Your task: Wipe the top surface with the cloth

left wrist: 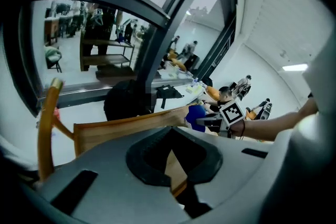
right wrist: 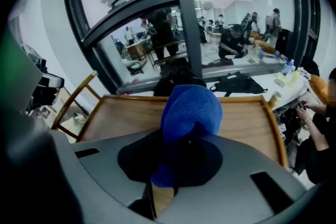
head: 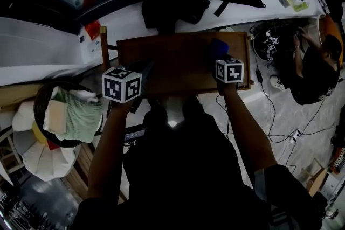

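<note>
The right gripper [right wrist: 178, 165] is clamped on a bunched blue cloth [right wrist: 191, 110], which bulges out ahead of its jaws over the wooden table top [right wrist: 247, 118]. To its left, the left gripper [left wrist: 176, 168] sits at the table's near rim, its jaws closed on a strip of that wooden edge, with the cloth off to its right.
</note>
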`<state>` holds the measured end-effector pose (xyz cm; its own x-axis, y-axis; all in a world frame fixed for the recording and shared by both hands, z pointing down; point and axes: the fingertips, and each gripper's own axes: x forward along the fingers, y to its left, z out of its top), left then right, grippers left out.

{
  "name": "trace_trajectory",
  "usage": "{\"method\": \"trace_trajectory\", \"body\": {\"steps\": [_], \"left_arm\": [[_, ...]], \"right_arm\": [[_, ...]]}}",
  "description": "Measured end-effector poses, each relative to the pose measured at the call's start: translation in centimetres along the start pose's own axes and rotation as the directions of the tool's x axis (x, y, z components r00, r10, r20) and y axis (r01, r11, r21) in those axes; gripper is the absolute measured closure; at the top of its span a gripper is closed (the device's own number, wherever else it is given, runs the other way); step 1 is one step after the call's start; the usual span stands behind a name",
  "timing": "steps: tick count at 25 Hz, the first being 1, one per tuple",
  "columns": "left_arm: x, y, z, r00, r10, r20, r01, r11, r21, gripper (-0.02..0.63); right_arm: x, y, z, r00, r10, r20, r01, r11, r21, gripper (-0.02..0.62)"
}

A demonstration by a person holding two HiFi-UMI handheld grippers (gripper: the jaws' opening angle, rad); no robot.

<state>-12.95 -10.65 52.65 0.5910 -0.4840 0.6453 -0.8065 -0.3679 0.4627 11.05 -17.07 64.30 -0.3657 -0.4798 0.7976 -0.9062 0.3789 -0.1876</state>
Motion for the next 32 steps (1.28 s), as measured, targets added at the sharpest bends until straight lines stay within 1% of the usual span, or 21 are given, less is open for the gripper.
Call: {"method": "trace_trajectory", "body": {"steps": [3, 5, 7, 10, 12, 15, 19, 24, 28, 32], "left_arm": [[-4.5, 4.3, -1.6, 0.999, 0.039, 0.007, -0.039, 0.999, -0.036, 0.600], [-7.0, 6.7, -2.8, 0.998, 0.057, 0.004, -0.057, 0.997, -0.056, 0.600], [-9.1, 8.7, -3.8, 0.997, 0.072, -0.002, -0.072, 0.995, -0.062, 0.600], [-11.5, 11.6, -5.7, 0.995, 0.096, -0.010, -0.097, 0.992, -0.075, 0.600], [-12.8, 13.1, -7.1, 0.994, 0.110, -0.018, -0.111, 0.990, -0.091, 0.600], [-14.3, 14.6, -8.7, 0.992, 0.121, -0.026, -0.123, 0.987, -0.108, 0.600], [-15.7, 15.9, -10.3, 0.990, 0.137, -0.036, -0.140, 0.982, -0.124, 0.600], [-15.8, 16.0, -10.7, 0.990, 0.133, -0.035, -0.137, 0.981, -0.136, 0.600], [-13.9, 14.3, -10.5, 0.993, 0.105, -0.047, -0.110, 0.985, -0.130, 0.600], [-10.7, 11.4, -9.6, 0.996, 0.067, -0.064, -0.074, 0.991, -0.116, 0.600]], "right_arm": [[2.5, 10.8, 0.5, 0.991, 0.131, 0.007, -0.131, 0.991, -0.014, 0.534], [4.3, 17.5, 0.5, 0.978, 0.209, -0.005, -0.209, 0.978, -0.024, 0.534], [6.0, 23.1, 0.3, 0.963, 0.270, -0.018, -0.270, 0.962, -0.025, 0.534], [8.2, 30.2, -0.5, 0.934, 0.354, -0.041, -0.355, 0.935, -0.019, 0.534], [9.5, 34.0, -1.4, 0.915, 0.399, -0.062, -0.400, 0.916, -0.018, 0.534], [10.9, 38.1, -2.0, 0.900, 0.426, -0.090, -0.431, 0.901, -0.050, 0.534], [12.6, 40.6, -3.8, 0.895, 0.422, -0.146, -0.436, 0.896, -0.080, 0.534], [14.1, 40.3, -5.0, 0.898, 0.395, -0.194, -0.421, 0.900, -0.117, 0.534], [13.8, 38.3, -5.4, 0.903, 0.362, -0.233, -0.403, 0.900, -0.165, 0.534], [13.0, 34.6, -5.6, 0.904, 0.360, -0.229, -0.395, 0.910, -0.130, 0.534]]}}
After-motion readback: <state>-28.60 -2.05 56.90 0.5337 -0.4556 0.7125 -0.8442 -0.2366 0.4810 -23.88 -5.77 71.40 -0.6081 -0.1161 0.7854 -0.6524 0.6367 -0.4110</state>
